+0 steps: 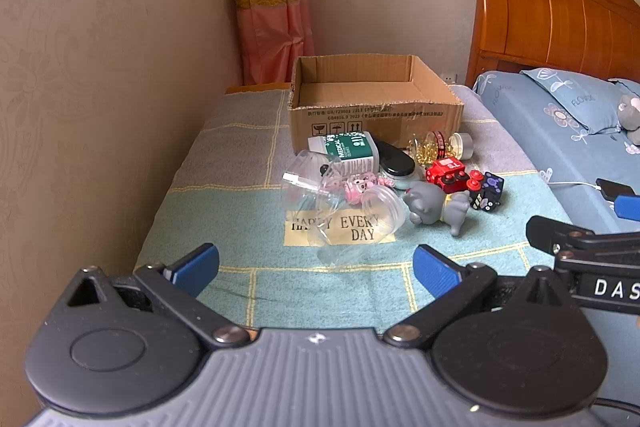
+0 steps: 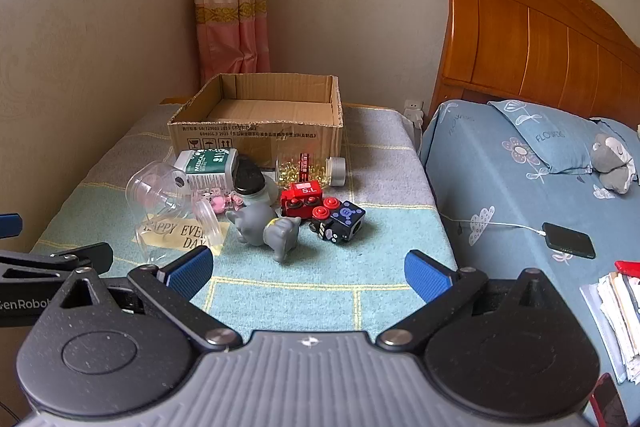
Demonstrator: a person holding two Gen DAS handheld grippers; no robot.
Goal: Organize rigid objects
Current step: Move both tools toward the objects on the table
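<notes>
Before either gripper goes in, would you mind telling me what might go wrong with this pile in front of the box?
1. The clear plastic cups lie on their sides and are see-through, so pads may misjudge the rim and they may roll or crush.
2. The toys are packed tightly: grabbing the grey animal figure could knock the red train or dark cube.
3. The capsule bottle lies on its side and could roll off toward the bed.

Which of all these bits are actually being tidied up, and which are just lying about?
For the job: cardboard box, medical bottle, capsule jar, red toy train, grey toy animal, dark cube.
Lying about: phone, pillow, paper stack.
</notes>
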